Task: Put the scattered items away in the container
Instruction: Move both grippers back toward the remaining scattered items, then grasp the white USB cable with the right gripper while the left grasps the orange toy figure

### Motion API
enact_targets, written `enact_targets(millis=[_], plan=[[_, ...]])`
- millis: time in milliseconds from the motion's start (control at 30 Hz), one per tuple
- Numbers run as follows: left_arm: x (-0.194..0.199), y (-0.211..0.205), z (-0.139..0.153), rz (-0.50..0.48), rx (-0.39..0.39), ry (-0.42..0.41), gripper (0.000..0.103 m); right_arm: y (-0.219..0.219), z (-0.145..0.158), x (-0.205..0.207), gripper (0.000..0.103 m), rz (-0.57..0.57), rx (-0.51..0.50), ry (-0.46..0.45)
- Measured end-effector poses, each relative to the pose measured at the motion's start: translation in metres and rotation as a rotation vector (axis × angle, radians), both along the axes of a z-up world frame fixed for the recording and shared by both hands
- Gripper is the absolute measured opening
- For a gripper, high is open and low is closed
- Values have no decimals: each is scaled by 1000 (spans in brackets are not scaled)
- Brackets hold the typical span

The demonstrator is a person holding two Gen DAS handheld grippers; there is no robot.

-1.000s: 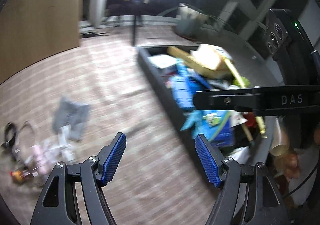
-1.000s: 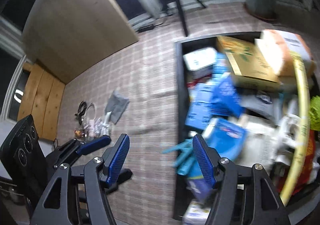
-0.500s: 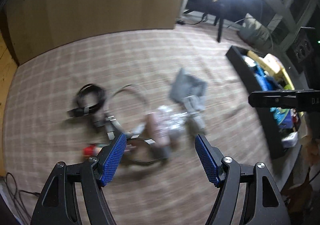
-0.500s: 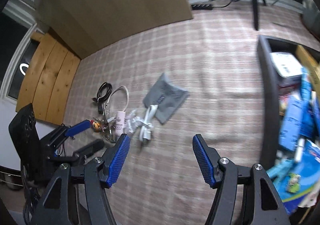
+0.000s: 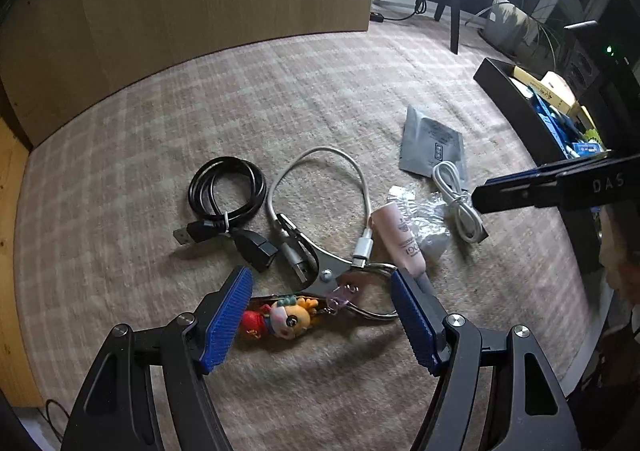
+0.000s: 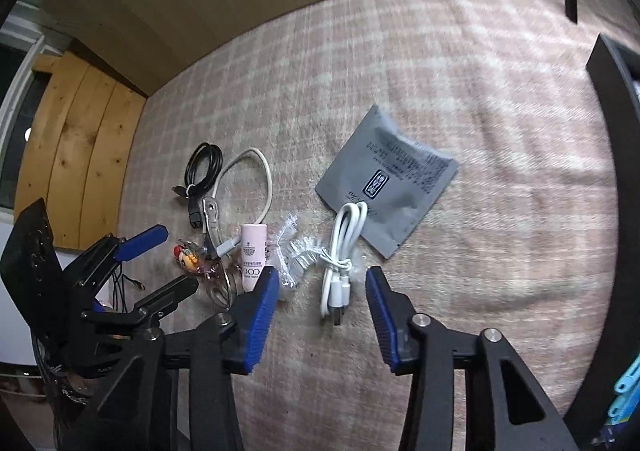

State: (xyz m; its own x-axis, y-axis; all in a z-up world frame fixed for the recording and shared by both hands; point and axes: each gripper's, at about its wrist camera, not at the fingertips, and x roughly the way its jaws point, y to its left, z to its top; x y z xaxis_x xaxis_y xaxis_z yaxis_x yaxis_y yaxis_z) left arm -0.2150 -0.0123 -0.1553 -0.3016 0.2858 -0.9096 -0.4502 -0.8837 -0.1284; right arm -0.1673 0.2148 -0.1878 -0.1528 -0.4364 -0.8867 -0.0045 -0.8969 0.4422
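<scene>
Both grippers swung from the black container (image 5: 505, 83) over to our scattered pile mid-carpet (image 6: 460, 51): left gripper (image 5: 322, 315) wide above the doll keychain (image 5: 280, 319), right gripper (image 6: 320, 305) just narrowing around the white cable (image 6: 340, 251), not gripping yet.

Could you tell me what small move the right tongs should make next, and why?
Probably lower the right tongs and close: the bundled white cable lies on the rug between the blue pads, which have just been closing but do not yet press it.
</scene>
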Motion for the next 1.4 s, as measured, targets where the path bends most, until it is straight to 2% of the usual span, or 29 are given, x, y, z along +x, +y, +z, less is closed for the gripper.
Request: enact_targets(millis=[200, 267, 333, 433, 667, 867, 933, 1267, 1400], plan=[[1, 2, -12, -39, 7, -28, 73, -9, -9, 3, 39, 25, 38, -16], [5, 4, -12, -60, -3, -10, 70, -12, -12, 3, 38, 38, 72, -12], [7, 5, -11, -74, -6, -1, 62, -12, -17, 1, 27, 48, 82, -19], [9, 3, -11, -74, -15, -1, 48, -13, -22, 1, 17, 61, 106, -16], [14, 0, -8, -88, -33, 0, 48, 0, -25, 11, 17, 87, 98, -24], [20, -1, -6, -132, -60, -14, 58, 19, -25, 22, 17, 94, 101, -29], [25, 3, -8, -163, -91, -10, 61, 23, -25, 26, 17, 90, 99, -33], [30, 9, -10, -207, -180, 5, 61, 31, -23, 38, 17, 89, 100, -40], [36, 19, -14, -250, -273, 49, 51, 34, -23, 42, 17, 84, 99, -40]])
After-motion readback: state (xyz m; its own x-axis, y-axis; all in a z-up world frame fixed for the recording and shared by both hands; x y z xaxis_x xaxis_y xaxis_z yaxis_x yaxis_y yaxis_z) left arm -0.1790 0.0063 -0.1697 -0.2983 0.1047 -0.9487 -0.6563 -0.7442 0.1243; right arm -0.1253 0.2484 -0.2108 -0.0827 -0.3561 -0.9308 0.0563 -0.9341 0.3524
